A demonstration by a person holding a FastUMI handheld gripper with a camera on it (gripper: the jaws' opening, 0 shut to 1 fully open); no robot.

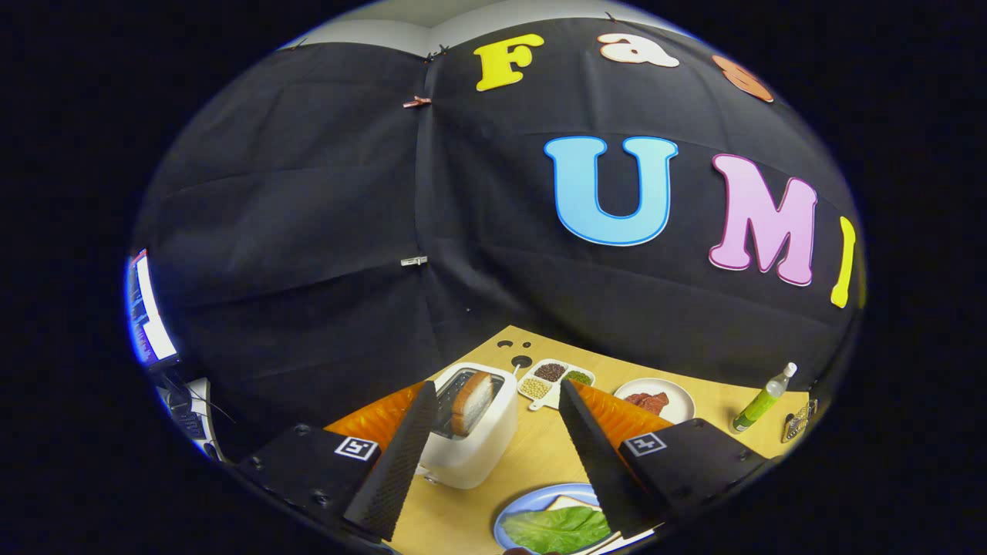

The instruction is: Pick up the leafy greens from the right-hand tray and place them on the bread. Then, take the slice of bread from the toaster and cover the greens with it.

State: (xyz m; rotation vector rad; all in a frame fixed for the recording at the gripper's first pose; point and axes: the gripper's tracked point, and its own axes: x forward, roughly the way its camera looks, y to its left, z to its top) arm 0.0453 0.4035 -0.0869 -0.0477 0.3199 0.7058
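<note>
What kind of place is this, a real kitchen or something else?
Probably a staged recording booth, not a real kitchen: a black cloth wall backs a wooden table set with a toaster and a plate of greens. The gripper is open above them.

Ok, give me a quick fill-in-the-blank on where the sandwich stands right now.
1. The greens lie on the bread on the ____ plate.
2. A bread slice stands in the ____.
3. The gripper fingers are ____, holding nothing.
4. The white plate beyond the fingers holds something ____.

Missing words: blue; toaster; open; red
</note>
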